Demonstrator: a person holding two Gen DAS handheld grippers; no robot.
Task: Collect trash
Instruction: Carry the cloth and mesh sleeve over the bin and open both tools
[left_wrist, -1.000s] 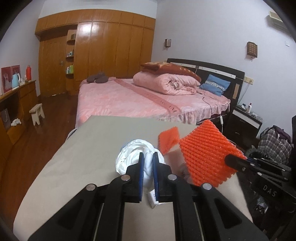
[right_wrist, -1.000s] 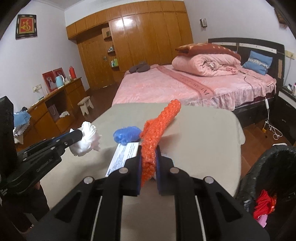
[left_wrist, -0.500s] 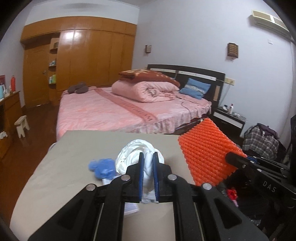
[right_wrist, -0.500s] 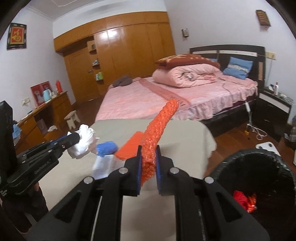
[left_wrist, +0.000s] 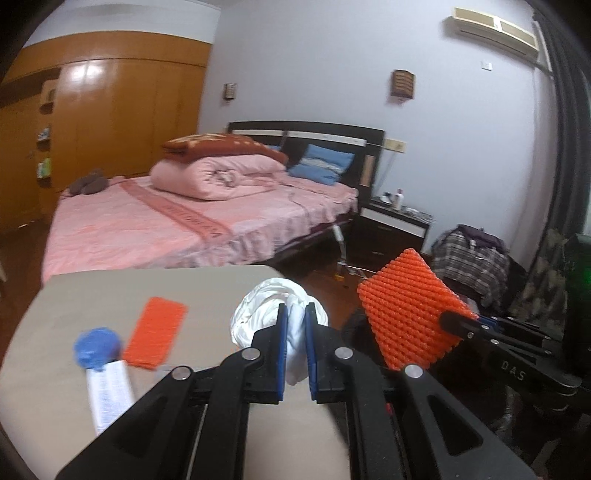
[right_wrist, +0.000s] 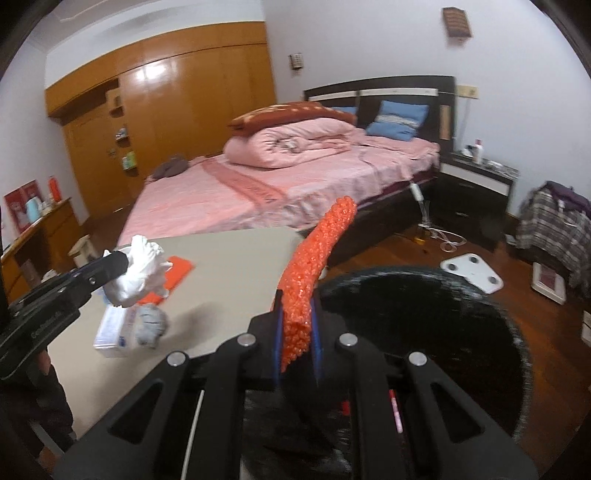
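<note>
1. Orange bubble-textured foam sheet (right_wrist: 317, 266) is pinched edge-on between the closed jaws of the right gripper (right_wrist: 297, 328), above the near rim of the round bin lined with a black bag (right_wrist: 424, 317).
2. Crumpled white tissue wad (left_wrist: 280, 314) is clamped in the left gripper (left_wrist: 295, 345), hanging over the beige table edge (left_wrist: 207, 284) beside the bin.
3. To do this step well, I would carry both loads fully over the bin's mouth before letting go; the light sheet may drift or catch the rim.
4. Release low, one claw at a time.
5. On the table away from the bin lie a flat orange piece (left_wrist: 155, 332), a blue crumpled scrap (left_wrist: 98, 347) and a white carton (left_wrist: 109, 395).
</note>
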